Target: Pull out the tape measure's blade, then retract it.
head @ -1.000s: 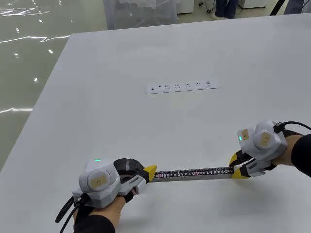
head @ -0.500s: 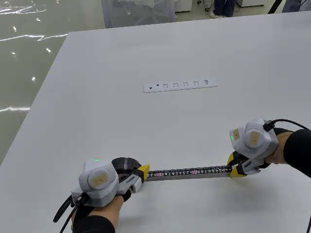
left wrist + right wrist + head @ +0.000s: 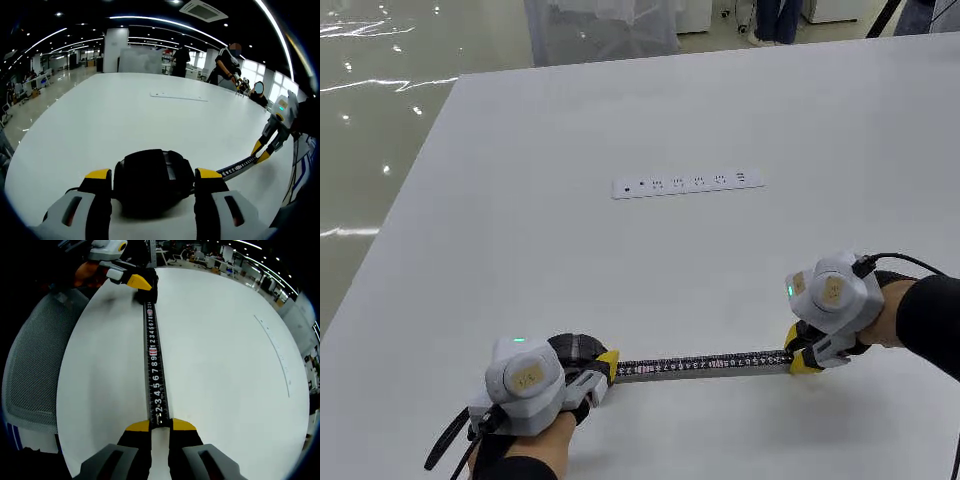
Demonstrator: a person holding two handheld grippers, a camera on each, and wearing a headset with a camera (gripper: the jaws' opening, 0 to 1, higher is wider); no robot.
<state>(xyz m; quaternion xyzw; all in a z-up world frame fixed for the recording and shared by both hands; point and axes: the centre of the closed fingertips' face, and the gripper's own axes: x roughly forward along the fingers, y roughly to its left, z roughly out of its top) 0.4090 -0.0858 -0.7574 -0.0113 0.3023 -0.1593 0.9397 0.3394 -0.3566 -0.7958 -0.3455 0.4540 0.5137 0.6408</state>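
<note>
Half done, by judgement: dark numbered steel blade [image 3: 705,363] lies drawn out along white table [image 3: 620,270]. Left gripper [image 3: 600,368] clamps round black tape-measure case [image 3: 575,349]; right gripper [image 3: 798,358] pinches blade tip. Retraction outstanding.

A large white table [image 3: 620,270] is spread across the scene, and a white power strip [image 3: 687,183] is laid flat on it toward the far side. To its left a glossy pale-green floor [image 3: 370,120] is shown, with lights mirrored in it. Something wrapped in translucent plastic [image 3: 600,30] is stood beyond the far edge. In the left gripper view a dark ceiling is crossed by long light strips [image 3: 150,20], an air-conditioning cassette [image 3: 202,10] is set into it, and people [image 3: 227,60] are seen near bright windows [image 3: 251,69]. A grey mesh chair [image 3: 35,370] is seen beside the table in the right gripper view.
</note>
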